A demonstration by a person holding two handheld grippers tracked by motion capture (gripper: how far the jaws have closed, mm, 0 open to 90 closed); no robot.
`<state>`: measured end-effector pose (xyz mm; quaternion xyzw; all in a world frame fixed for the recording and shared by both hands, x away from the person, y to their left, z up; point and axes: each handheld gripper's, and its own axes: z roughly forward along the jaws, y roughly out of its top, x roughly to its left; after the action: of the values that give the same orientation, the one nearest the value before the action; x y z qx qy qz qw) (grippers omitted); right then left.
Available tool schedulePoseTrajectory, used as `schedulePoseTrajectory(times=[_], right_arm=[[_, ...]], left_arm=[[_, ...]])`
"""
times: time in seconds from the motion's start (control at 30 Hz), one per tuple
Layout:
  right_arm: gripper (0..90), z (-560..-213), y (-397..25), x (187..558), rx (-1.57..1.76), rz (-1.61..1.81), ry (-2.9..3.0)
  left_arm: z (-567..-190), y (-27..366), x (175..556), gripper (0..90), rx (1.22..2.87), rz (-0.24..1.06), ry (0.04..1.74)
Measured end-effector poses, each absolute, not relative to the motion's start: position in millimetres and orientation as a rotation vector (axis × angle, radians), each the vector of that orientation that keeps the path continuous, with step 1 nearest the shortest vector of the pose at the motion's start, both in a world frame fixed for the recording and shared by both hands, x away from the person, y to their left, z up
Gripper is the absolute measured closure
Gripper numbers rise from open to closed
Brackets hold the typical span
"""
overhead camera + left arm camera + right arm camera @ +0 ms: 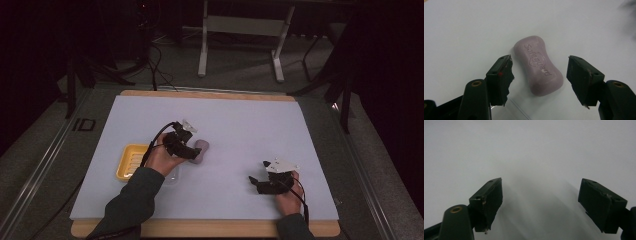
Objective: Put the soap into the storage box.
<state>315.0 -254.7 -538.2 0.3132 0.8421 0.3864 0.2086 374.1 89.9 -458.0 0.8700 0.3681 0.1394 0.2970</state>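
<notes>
A mauve bar of soap (pixel 538 69) stamped "Safeguard" lies flat on the white table sheet (pixel 464 30), partly between the open jaws of my left gripper (pixel 540 75); neither pad touches it. In the high view the soap (pixel 202 149) sits just right of the left gripper (pixel 189 148), near the table's middle. A yellow soap dish (pixel 131 161) rests to the left of that hand. My right gripper (pixel 257 182) hovers low at the front right, open, with bare white sheet between its fingers (pixel 489 200).
A clear plastic edge (pixel 516 110) shows under the left gripper's jaws. The white sheet (pixel 240 125) covers a wooden-edged table (pixel 210 227). Beyond the table's far edge are cables and a white stand (pixel 240 35) on the floor.
</notes>
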Motion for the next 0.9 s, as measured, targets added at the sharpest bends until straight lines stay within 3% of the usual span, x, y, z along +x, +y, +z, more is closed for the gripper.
schedulePoseTrajectory(times=[0.9], right_arm=[[19.3,-538.1,-254.8,314.9,0.872,1.076,2.344]], left_arm=[[-468.5,79.8,393.7,38.4,2.377,0.331,1.011]])
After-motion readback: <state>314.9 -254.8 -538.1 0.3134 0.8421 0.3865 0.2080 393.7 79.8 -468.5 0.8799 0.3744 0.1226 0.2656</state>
